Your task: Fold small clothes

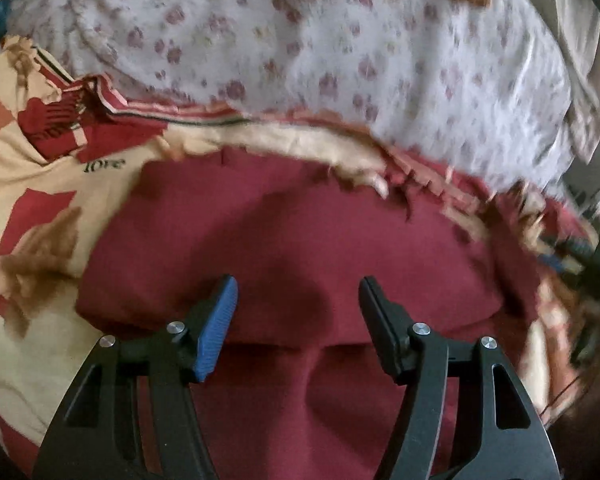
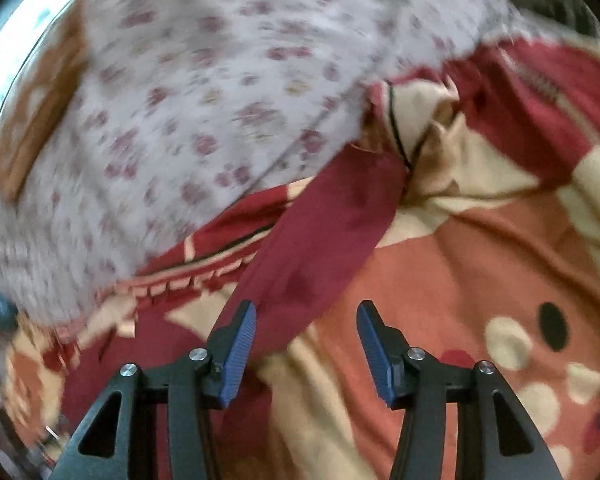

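Both tongs gape, gripping nothing: left tongs (image 1: 298, 312) over the maroon garment (image 1: 292, 240) spread on the patterned blanket (image 1: 32, 208); right tongs (image 2: 306, 340) beside its strip, floral sheet (image 1: 320, 40) beyond.

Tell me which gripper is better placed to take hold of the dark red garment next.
Left, probably. The left gripper hangs open squarely over the dark red garment. The right gripper is open too, but only a narrow strip reaches its left finger; mostly blanket lies below.
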`<state>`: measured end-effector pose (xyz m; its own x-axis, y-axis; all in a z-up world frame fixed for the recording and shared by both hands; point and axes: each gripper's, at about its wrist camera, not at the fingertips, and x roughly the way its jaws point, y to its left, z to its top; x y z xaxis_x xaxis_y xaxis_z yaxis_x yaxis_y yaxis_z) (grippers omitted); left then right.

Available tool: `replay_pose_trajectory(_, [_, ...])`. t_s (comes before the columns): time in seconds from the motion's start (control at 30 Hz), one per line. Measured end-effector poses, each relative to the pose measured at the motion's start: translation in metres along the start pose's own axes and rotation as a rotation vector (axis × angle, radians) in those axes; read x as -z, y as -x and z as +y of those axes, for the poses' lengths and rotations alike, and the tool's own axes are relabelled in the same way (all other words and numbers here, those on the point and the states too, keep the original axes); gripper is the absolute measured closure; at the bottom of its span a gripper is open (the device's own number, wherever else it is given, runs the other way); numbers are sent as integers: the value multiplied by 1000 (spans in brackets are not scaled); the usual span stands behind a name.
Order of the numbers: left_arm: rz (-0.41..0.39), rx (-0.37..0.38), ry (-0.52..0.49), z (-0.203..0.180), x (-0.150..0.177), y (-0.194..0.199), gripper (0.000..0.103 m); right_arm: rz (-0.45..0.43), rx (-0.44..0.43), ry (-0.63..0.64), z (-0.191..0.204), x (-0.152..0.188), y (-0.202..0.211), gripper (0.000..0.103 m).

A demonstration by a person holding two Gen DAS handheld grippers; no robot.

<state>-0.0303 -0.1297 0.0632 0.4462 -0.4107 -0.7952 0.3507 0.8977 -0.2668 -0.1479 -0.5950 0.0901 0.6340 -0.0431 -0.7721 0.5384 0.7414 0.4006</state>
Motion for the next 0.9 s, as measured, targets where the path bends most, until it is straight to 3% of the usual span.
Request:
replay_pose_trajectory(0.1, [7, -19, -33, -1, 6, -12, 40, -16, -14, -42, -1, -11, -7, 53])
replay_pose_trajectory(0.23, [-4, -2, -42, 0, 7, -13, 34, -11, -5, 59, 31, -22, -25, 53])
replay_pose_trajectory(0.43, [-11, 22, -33, 4, 7, -13, 34, 93, 57, 94, 52, -41, -96, 49])
replay_pose_trajectory(0.47, [-11, 30, -28, 5, 7, -13, 34, 103, 69, 93, 51, -42, -103, 54])
replay_pose_trajectory(0.5, [-10, 35, -25, 6, 7, -13, 34, 112, 88, 100, 49, -41, -108, 78])
replay_pose_trajectory(0.53, [-9, 42, -20, 7, 6, -12, 34, 114, 97, 111, 48, -41, -108, 90])
replay_pose_trajectory(0.57, [-7, 51, -14, 8, 5, -11, 34, 102, 101, 122, 47, -39, -104, 95])
replay_pose_trajectory(0.7, [-1, 88, 39, 17, 0, -4, 34, 33, 64, 202, 52, -35, -58, 96])
replay_pose_trajectory(0.9, [-75, 71, 157, 43, -9, 20, 34, -81, -156, 293, 99, -23, 33, 96])
